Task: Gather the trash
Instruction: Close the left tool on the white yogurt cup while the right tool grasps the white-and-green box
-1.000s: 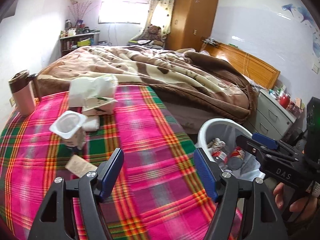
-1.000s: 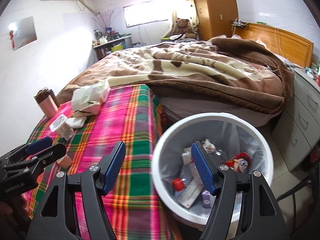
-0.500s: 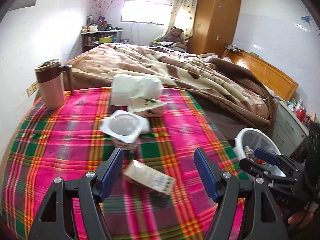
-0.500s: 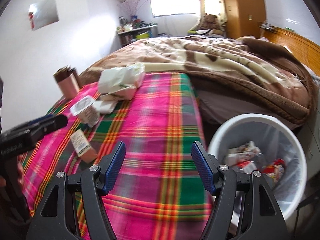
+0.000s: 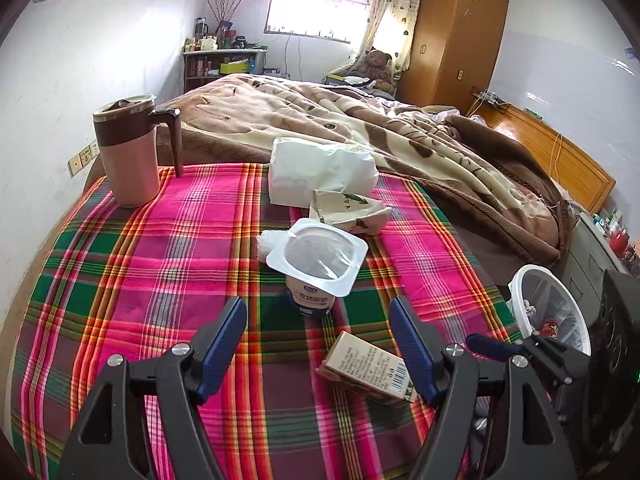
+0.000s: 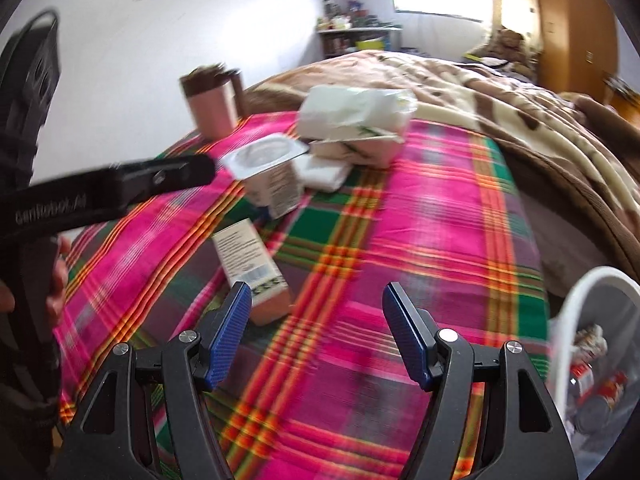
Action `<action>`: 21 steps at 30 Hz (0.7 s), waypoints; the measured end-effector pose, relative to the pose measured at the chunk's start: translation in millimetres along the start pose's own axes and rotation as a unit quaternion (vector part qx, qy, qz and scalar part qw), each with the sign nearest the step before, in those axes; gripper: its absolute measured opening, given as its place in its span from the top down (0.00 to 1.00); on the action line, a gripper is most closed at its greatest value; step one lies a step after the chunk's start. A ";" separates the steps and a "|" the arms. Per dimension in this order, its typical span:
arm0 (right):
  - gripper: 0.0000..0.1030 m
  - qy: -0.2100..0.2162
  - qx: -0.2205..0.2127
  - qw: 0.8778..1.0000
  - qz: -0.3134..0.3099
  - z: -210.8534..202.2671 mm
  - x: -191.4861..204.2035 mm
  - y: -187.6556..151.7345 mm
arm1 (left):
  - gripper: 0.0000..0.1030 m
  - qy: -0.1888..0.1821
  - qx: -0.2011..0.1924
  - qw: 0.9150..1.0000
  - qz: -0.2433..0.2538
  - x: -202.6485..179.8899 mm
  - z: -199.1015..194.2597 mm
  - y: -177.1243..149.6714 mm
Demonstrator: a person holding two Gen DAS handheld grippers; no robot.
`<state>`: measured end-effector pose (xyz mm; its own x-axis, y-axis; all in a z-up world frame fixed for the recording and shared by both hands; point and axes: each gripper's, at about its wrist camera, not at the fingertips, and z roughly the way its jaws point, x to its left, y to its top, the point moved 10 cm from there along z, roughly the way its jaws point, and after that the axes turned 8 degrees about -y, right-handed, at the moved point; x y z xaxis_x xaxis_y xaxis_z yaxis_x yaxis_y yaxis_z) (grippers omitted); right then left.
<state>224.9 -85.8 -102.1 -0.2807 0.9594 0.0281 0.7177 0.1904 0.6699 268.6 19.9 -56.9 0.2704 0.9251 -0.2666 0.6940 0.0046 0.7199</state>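
plaid blanket (image 5: 192, 280) bore our trash, a yogurt cup (image 5: 318, 264) beside a small carton (image 5: 368, 368), while our left gripper (image 5: 318, 340) and right gripper (image 6: 316, 332) gaped wide, holding nothing.

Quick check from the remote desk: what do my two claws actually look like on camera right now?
Both match: the left claw and right claw have black skeletal frames with triangular cut-outs, silver round screw heads, and blue ribbed pads on the fingers. White lettering runs along the left claw's black body in the right wrist view, too blurred to read. No cables or sleeves show.
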 end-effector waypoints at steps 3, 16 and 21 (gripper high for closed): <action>0.33 0.019 0.006 1.000 -0.008 5.9 9.7 0.7 | 0.27 0.001 0.004 1.000 -0.002 4.6 3.6 1.0; 0.45 0.037 0.034 0.998 -0.030 33.5 28.4 6.1 | 0.27 -0.004 0.022 1.000 -0.007 14.0 23.8 4.9; 0.63 0.034 0.038 0.998 -0.023 31.6 19.0 2.4 | 0.26 -0.007 0.024 1.000 -0.008 15.3 29.4 6.6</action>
<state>241.5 -60.5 -123.4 -0.3554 0.9334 0.0501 0.7490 0.2523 0.6127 297.0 22.9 -75.1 0.2668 0.9200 -0.2871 0.7302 0.0015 0.6832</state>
